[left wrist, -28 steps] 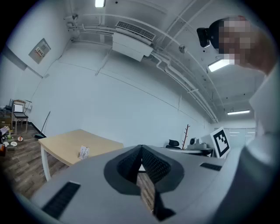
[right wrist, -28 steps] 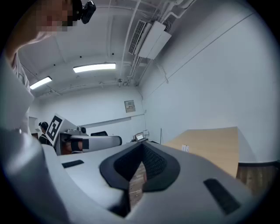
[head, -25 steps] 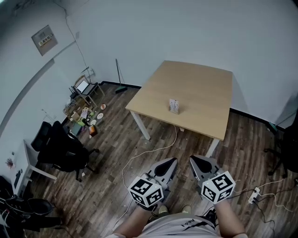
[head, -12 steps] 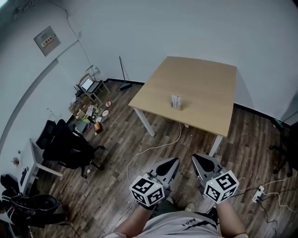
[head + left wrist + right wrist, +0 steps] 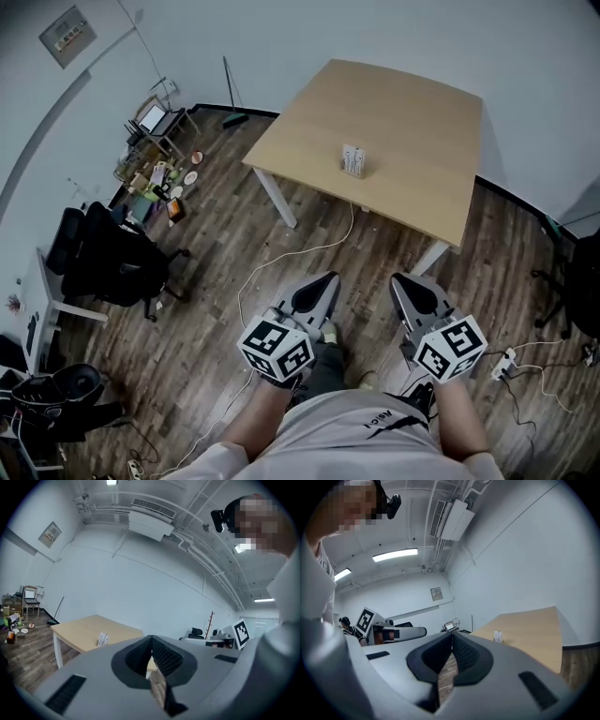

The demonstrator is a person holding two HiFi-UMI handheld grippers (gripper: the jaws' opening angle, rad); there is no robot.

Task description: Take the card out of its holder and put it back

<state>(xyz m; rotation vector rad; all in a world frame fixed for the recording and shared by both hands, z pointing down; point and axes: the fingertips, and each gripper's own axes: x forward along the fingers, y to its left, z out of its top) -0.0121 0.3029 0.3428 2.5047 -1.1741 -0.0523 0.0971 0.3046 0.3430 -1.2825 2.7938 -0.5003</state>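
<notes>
You carry your left gripper (image 5: 317, 289) and right gripper (image 5: 409, 287) low, both pinched together and empty, since the card (image 5: 352, 157) stands in its holder (image 5: 354, 172) on the table (image 5: 412, 112), well ahead.

There are two grippers: one left gripper (image 5: 327, 277) and one right gripper (image 5: 399, 279). There is one worktop (image 5: 412, 112). One card holder (image 5: 352, 161) stands on it.
</notes>
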